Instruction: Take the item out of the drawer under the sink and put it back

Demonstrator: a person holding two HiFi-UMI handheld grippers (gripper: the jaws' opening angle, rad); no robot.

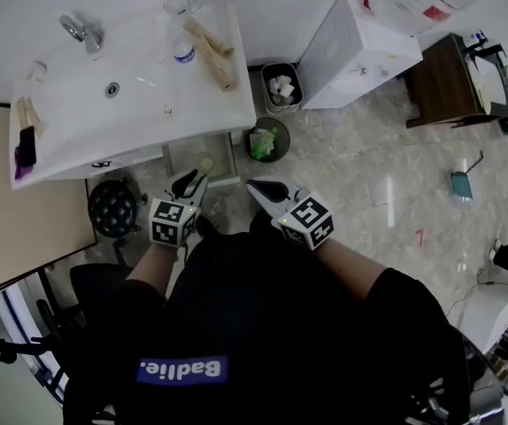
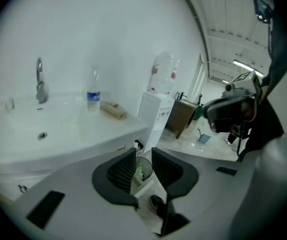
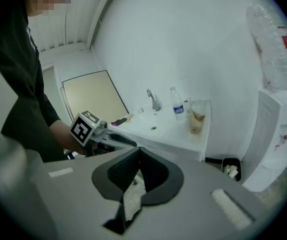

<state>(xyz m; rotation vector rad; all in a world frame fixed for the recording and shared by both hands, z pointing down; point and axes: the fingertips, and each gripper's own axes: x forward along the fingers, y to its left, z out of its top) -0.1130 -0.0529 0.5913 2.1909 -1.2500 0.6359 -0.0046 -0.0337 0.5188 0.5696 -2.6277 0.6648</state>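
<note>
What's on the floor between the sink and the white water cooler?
A small black bin holding white scraps, seen in the head view.

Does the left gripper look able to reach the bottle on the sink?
Probably yes: the left gripper is open and empty, and nothing stands between it and the bottle on the sink.

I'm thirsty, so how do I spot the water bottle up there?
Find the white sink against the wall and follow its top from the tap toward the white dispenser. The water bottle stands upright there, clear with a blue label, unlike the brown roll lying flat beside it.
</note>
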